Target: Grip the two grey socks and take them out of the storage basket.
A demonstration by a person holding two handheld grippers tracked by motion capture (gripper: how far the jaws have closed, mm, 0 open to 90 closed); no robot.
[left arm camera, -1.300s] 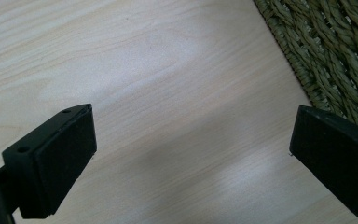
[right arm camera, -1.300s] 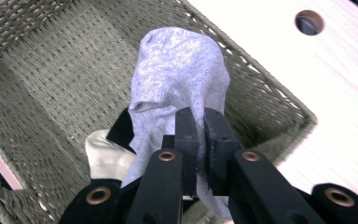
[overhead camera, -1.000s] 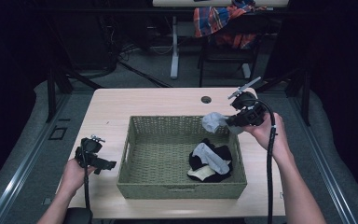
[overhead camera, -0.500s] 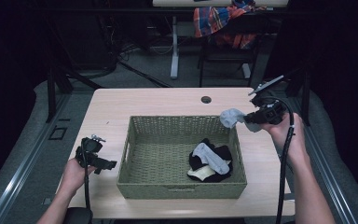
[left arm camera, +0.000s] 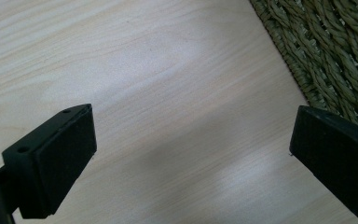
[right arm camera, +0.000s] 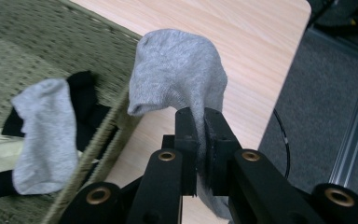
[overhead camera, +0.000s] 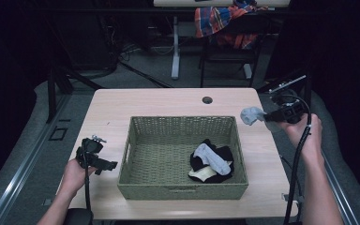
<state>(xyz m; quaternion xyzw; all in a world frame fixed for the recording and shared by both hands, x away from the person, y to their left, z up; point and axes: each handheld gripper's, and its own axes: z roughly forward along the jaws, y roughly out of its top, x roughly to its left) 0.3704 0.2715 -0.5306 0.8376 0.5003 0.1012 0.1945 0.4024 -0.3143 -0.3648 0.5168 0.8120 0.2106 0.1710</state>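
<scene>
While my right gripper point(right arm camera: 200, 140) keeps its jaws clamped narrow on the grey sock point(right arm camera: 179, 74), the cloth bunches just ahead of them, out past the right rim of the woven basket point(overhead camera: 183, 192), above the table point(overhead camera: 159, 101). I judge the step to be carrying a sock out of the basket; next comes lowering it to the table and releasing. Left of my jaws, more socks point(overhead camera: 211, 161) lie in the basket. My left gripper point(left arm camera: 191, 154) hangs with jaws wide, holding nothing, beside the basket's left wall.

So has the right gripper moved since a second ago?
Yes. The right gripper, shut on the grey sock, moved rightward off the basket rim to beyond it.
</scene>
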